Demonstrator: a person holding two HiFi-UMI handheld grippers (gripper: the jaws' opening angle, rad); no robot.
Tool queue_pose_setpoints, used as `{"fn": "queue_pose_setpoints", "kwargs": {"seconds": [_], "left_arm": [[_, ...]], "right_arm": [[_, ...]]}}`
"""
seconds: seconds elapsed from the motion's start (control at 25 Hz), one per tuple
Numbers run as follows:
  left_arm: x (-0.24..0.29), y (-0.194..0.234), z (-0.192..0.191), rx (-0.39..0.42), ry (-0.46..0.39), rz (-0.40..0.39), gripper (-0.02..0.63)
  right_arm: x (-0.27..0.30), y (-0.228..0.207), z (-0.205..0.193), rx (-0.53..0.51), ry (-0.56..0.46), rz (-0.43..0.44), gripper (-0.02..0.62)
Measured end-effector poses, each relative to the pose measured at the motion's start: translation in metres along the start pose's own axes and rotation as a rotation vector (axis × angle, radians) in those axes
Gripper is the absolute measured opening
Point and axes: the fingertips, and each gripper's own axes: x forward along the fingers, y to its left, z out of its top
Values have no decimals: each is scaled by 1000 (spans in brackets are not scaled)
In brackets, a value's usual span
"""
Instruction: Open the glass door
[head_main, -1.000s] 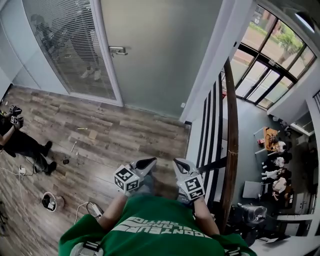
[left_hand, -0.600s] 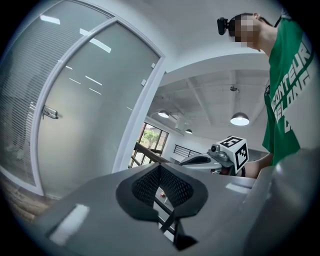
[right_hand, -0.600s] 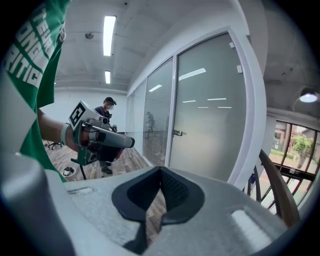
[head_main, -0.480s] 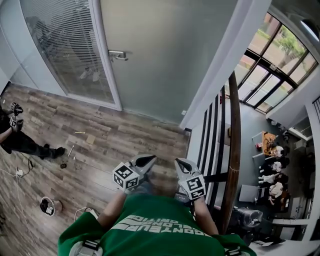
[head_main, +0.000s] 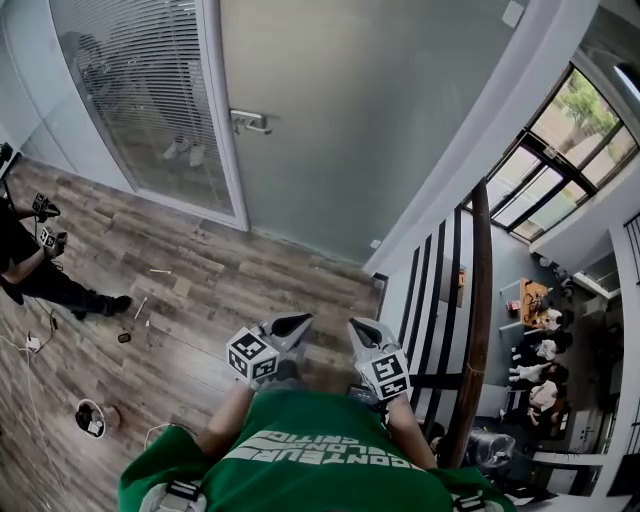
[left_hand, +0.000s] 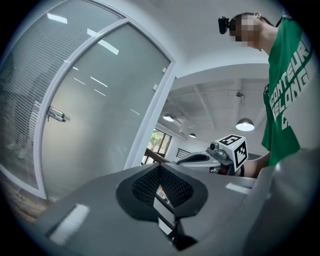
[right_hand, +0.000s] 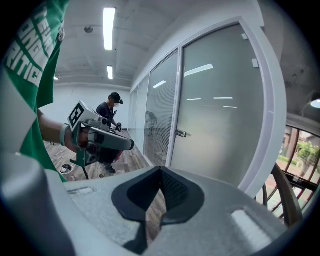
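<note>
While the head view sets both tools low in the frame's centre, above a green shirt (head_main: 310, 455), only the gripper views show how the jaws stand. The left gripper (left_hand: 160, 167) has its dark, mesh-textured pads pressed together at the tips with nothing between them. The right gripper (right_hand: 161, 170) is the same, tips meeting, empty.

The glass door (head_main: 330, 110) fills the upper centre of the head view, well apart from both grippers. It is a smooth frosted pane in a pale frame, closed, with a small metal lever handle (head_main: 250, 121) at its left edge. The left gripper view puts the handle (left_hand: 56, 115) at mid-left. The right gripper view has it (right_hand: 181, 133) just right of centre.

To the door's left, slatted blinds (head_main: 140, 90) hang behind clear glass. The floor (head_main: 200, 280) is grey-brown wood-grain planking. At the right of the head view a rounded wooden handrail (head_main: 478, 320) runs over dark bars, which the left gripper view barely shows.

A second person (head_main: 30, 260) sits at the far left edge of the head view. The right gripper view shows that person (right_hand: 111, 112) upright at mid-left, plus long ceiling lights (right_hand: 108, 27) at the top. The left gripper view alone shows a round pendant lamp (left_hand: 245, 124) at the right.
</note>
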Motion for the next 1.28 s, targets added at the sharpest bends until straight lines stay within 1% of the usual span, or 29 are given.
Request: {"fn": "queue_pose_setpoints", "kwargs": {"seconds": [0.08,0.24,0.36,0.48,0.56,0.64,0.76,0.84,0.92,1.0,1.28], "left_arm": [[-4,13,4,-11,-11,12,17],[-19,39,12,-18,-29,47,17],[-33,52,14,-21,-45,82,17],[-48,64,13,-40,-63,137,17],[-56,70,14,-47,-70,172,17],[-61,76,15,-48,-75,200,17],[-67,87,12,-61,-80,239,17],[-68,96,12,-74,-88,260,17],[-61,103,15,-75,-94,266,17],[-47,110,21,-67,-92,260,16],[14,157,50,-44,-72,228,17]], "right_arm": [[14,1,10,-21,7,14,-6],[43,7,38,-73,-21,57,-6],[60,14,41,-90,-16,93,-6],[76,21,44,-108,-11,134,-6],[86,24,51,-114,-26,163,-6],[96,26,55,-118,-38,186,-6],[108,27,52,-124,-22,212,-6],[116,28,56,-123,-39,229,-6],[122,19,56,-113,-54,234,-6],[130,3,52,-98,-48,234,-6],[166,-67,56,-61,-41,208,-6]]}}
